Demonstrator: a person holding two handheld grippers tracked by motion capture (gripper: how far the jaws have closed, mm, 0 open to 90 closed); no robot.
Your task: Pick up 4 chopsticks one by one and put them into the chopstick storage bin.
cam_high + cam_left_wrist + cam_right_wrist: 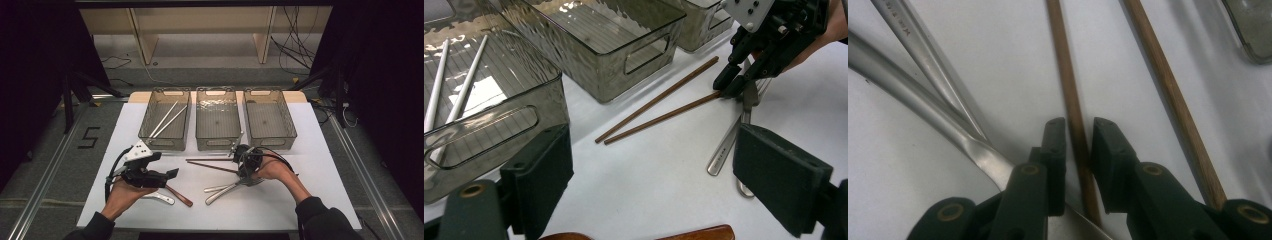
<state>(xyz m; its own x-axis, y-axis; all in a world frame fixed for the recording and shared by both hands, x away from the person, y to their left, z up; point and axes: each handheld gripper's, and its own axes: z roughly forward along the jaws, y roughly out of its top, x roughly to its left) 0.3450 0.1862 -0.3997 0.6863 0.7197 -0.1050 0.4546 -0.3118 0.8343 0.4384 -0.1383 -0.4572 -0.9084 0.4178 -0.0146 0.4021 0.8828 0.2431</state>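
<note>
Two brown chopsticks [212, 164] [659, 117] lie on the white table [280, 200] in front of the bins. My right gripper [241, 171] [1079, 130] points down at the right end of the nearer chopstick [1068, 75]. Its jaws straddle that stick with a thin gap left, and the stick rests on the table. The second chopstick [1158, 75] lies just beside it. Two metal utensils [222, 191] [923, 65] lie under the right hand. My left gripper [167, 165] [661, 175] is held wide open at the front left with nothing between its jaws.
Three clear grey bins stand in a row at the back: left bin [170, 90], middle bin [216, 90], right bin [263, 91]. The left one holds two pale chopsticks [167, 120] [466, 85]. A brown-handled utensil [180, 196] and a metal one [161, 198] lie by the left hand.
</note>
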